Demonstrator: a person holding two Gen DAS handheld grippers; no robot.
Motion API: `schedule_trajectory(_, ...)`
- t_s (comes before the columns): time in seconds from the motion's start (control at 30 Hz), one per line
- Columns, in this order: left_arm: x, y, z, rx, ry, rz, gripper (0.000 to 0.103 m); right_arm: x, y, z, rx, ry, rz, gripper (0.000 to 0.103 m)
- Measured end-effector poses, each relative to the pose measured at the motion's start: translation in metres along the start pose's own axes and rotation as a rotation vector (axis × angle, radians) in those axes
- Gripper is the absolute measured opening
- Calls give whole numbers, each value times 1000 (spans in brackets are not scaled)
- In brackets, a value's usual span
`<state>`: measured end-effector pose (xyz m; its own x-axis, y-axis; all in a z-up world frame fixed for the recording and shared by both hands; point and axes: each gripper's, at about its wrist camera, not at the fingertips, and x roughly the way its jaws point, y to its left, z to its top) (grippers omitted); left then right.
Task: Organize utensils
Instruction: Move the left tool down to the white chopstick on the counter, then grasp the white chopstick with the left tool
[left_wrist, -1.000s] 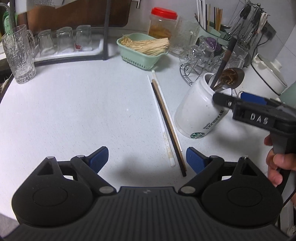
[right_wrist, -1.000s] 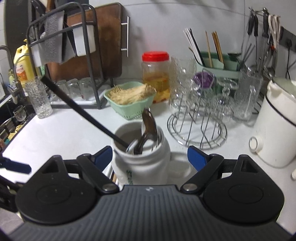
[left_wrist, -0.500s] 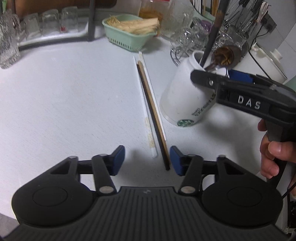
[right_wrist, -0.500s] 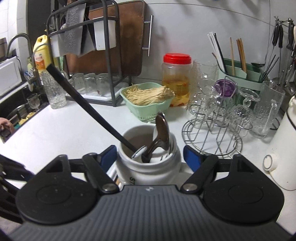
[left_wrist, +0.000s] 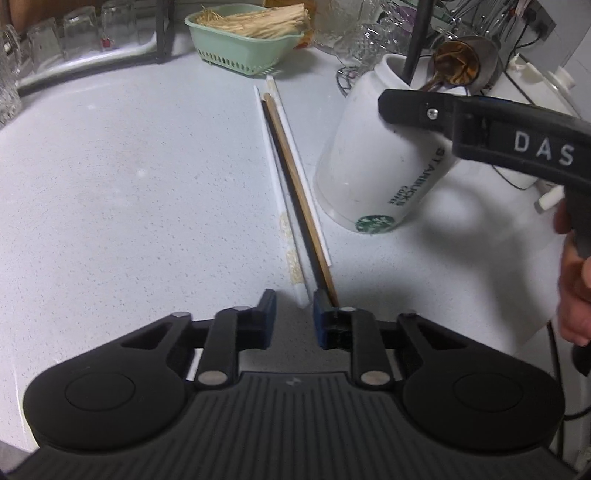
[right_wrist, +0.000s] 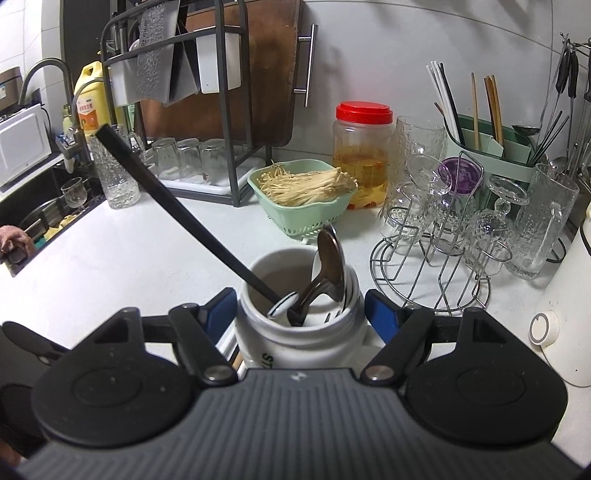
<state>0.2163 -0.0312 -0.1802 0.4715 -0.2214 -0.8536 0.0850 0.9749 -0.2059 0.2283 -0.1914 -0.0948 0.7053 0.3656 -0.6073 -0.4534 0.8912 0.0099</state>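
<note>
White surface (left_wrist: 129, 177) beside the tilted mug (left_wrist: 373, 162), clamped by right tongs (right_wrist: 300, 314): left tongs (left_wrist: 291, 317), just narrowing but gripping nothing, should centre on the chopsticks (left_wrist: 295, 199) before pinching.

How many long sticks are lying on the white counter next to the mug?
4. All lie side by side left of the white ceramic mug: a white chopstick, a black chopstick, a brown wooden chopstick and another white chopstick nearest the mug. More could hide beneath.
</note>
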Motion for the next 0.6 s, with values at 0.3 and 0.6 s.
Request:
schedule_trajectory(0.3,6,-6,1,12,22,20,8,2,0,3,8,13,-9,78)
schedule_trajectory(0.6,-7,5,-15,-33,68,22,8,4,6,1,-20,23,-21,87)
